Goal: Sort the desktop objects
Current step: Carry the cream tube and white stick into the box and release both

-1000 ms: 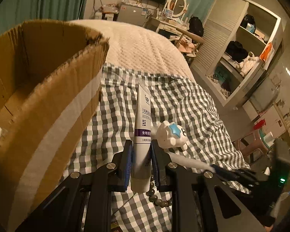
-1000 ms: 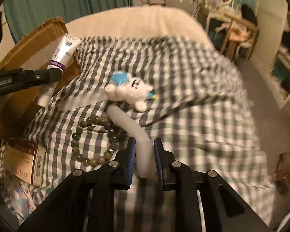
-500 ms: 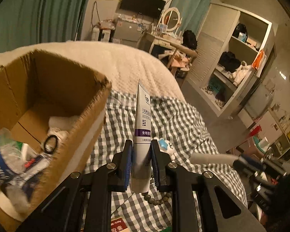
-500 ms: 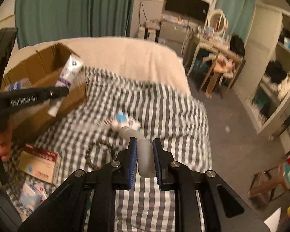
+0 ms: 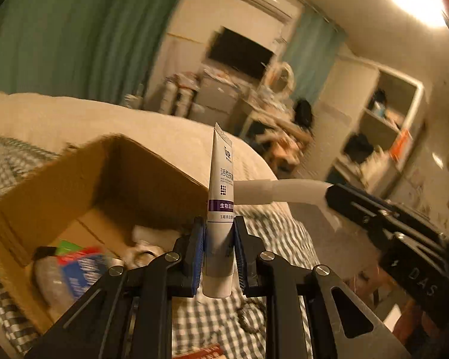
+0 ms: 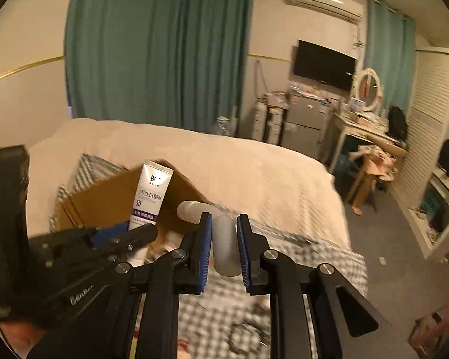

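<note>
My left gripper (image 5: 218, 240) is shut on a white toothpaste tube with a purple band (image 5: 221, 197), held upright above the near corner of an open cardboard box (image 5: 83, 185). From the right wrist view that tube (image 6: 149, 196) stands over the box (image 6: 110, 200). My right gripper (image 6: 223, 240) is shut on a bent white plastic handle (image 6: 224, 239); its far end (image 5: 272, 193) reaches in from the right behind the tube. The box holds a plastic bottle (image 5: 66, 272) and other small items.
A grey-and-white checked cloth (image 5: 284, 239) covers the bed, with a bead bracelet (image 6: 245, 336) and a red-edged carton (image 5: 206, 351) lying near me. A desk, shelves and a TV (image 6: 323, 64) stand beyond the bed to the right.
Both grippers have risen and tilted up, carrying the tube and the white handle. The right gripper has swung left toward the box; the cartoon figure on the cloth is out of view.
</note>
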`<state>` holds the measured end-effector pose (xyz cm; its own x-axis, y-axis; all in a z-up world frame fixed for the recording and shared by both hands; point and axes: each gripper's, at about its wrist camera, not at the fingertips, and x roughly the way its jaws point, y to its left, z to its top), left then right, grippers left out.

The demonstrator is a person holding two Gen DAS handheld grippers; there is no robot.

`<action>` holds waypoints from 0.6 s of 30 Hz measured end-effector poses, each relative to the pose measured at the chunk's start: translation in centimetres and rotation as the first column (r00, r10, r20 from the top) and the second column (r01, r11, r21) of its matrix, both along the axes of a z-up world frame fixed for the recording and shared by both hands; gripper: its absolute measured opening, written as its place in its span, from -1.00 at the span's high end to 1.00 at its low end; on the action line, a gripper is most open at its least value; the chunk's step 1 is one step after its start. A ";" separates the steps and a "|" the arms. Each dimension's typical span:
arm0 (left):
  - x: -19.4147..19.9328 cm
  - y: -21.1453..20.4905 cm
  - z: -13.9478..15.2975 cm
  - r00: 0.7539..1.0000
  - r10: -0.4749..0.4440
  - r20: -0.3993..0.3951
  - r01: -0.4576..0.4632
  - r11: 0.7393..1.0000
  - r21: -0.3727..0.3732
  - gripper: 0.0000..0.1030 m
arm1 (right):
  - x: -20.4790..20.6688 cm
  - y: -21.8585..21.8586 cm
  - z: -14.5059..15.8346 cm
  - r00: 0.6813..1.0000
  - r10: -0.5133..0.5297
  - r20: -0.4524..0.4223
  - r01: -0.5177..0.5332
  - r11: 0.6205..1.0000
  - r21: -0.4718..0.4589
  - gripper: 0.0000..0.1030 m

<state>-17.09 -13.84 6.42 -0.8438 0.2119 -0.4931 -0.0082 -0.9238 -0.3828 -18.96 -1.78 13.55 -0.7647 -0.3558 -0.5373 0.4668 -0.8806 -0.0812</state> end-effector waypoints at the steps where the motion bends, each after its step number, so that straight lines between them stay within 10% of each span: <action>1: 0.2 -0.8 0.1 1.000 0.025 -0.008 -0.025 1.000 0.009 0.63 | -0.4 -1.3 0.0 1.000 0.016 0.009 -0.016 1.000 -0.017 0.69; 9: -0.3 -7.6 -2.1 0.986 0.155 0.061 -0.158 0.986 0.055 0.63 | -3.8 -6.8 -2.8 0.994 0.019 0.110 -0.011 0.997 -0.070 0.61; 12: -0.6 -8.3 -3.5 0.976 0.191 0.107 -0.196 0.980 0.033 0.50 | -4.5 -7.4 -3.4 0.994 -0.021 0.107 0.028 0.998 -0.060 -0.40; 14: -0.9 -8.3 -4.1 0.968 0.208 0.137 -0.211 0.977 0.007 -0.43 | -3.8 -6.4 -3.1 0.995 -0.051 0.081 0.057 0.996 -0.075 -0.51; 18: 0.1 -8.5 -3.8 0.964 0.245 0.100 -0.250 0.967 0.044 -0.82 | -2.9 -4.2 -3.1 0.994 -0.073 0.084 0.078 0.996 -0.054 -0.51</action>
